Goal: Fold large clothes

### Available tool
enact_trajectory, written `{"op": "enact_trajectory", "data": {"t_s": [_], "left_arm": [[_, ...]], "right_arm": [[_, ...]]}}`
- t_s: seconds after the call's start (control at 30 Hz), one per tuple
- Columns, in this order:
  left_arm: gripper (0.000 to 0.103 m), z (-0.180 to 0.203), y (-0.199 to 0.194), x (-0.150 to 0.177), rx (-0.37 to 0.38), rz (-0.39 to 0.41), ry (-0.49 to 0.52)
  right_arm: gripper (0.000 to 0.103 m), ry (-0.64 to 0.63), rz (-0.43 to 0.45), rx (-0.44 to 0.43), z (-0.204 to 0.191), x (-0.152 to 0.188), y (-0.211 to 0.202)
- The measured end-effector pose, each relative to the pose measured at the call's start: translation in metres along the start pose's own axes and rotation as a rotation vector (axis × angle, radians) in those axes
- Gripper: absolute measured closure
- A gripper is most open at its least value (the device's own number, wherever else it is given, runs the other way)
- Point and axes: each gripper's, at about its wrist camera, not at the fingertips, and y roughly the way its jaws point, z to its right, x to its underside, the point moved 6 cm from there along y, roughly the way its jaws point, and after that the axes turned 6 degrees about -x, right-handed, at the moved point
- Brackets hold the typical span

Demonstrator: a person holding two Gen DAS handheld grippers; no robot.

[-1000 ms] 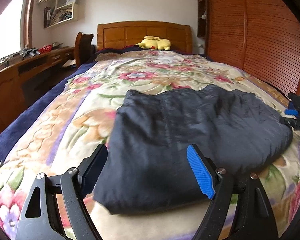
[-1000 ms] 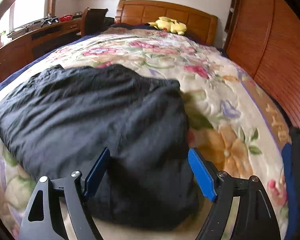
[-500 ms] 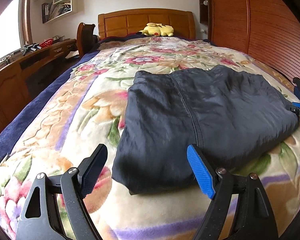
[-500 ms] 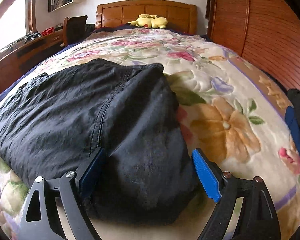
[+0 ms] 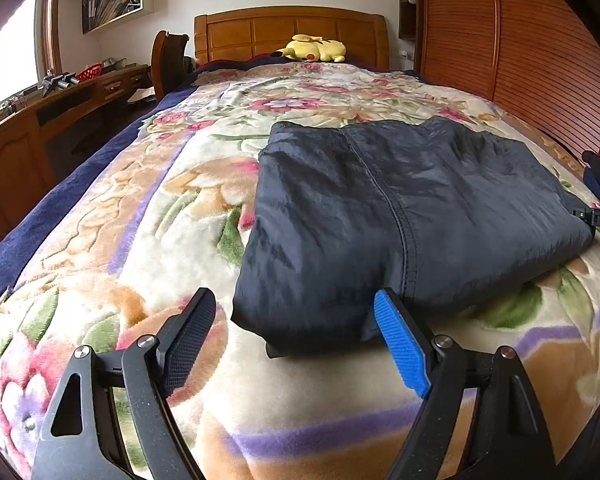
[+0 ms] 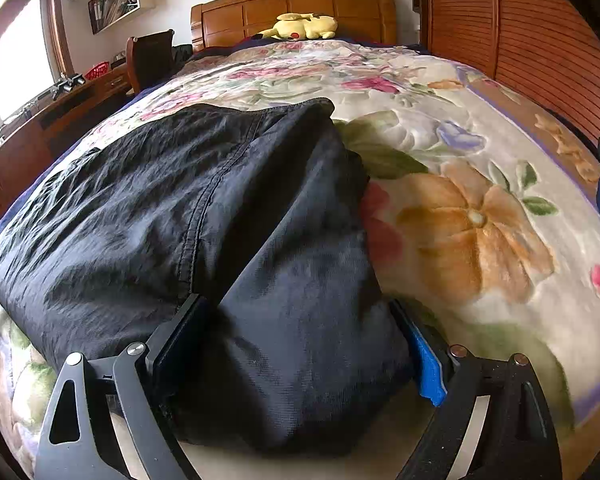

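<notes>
On the floral blanket [image 5: 148, 216], the folded black garment [image 5: 400, 216] lies flat. The left gripper [image 5: 290, 338] gapes before its near corner; the right gripper [image 6: 300, 354], jaws opening, straddles the other corner. Next likely: pinching both corners for another fold.

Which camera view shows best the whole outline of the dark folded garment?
The left wrist view: the dark folded garment lies there nearly complete on the floral blanket. The right wrist view shows only its near corner, very close, with its left edge cut off.
</notes>
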Motion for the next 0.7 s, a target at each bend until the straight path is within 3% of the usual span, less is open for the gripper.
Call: {"op": "enact_trajectory", "data": {"t_s": [0.1,0.3,0.37,0.53,0.7], "left_arm": [[0.035,0.002,0.001,0.000,0.039,-0.004,-0.010],[0.073,0.004,-0.001,-0.002,0.022,-0.001,-0.001],[0.082,0.005,-0.004,-0.002,0.018,0.009,-0.001],[0.090,0.008,-0.012,-0.005,-0.005,0.046,0.012],[0.092,0.009,-0.030,-0.004,-0.021,0.096,0.004]], "right_arm": [[0.012,0.002,-0.013,-0.004,0.000,0.001,0.002],[0.013,0.011,-0.075,-0.031,-0.001,0.000,0.013],[0.019,0.028,-0.085,-0.060,-0.001,0.000,0.014],[0.062,-0.005,-0.090,-0.126,-0.015,0.000,0.007],[0.080,-0.056,-0.050,-0.121,-0.019,-0.001,-0.012]]}}
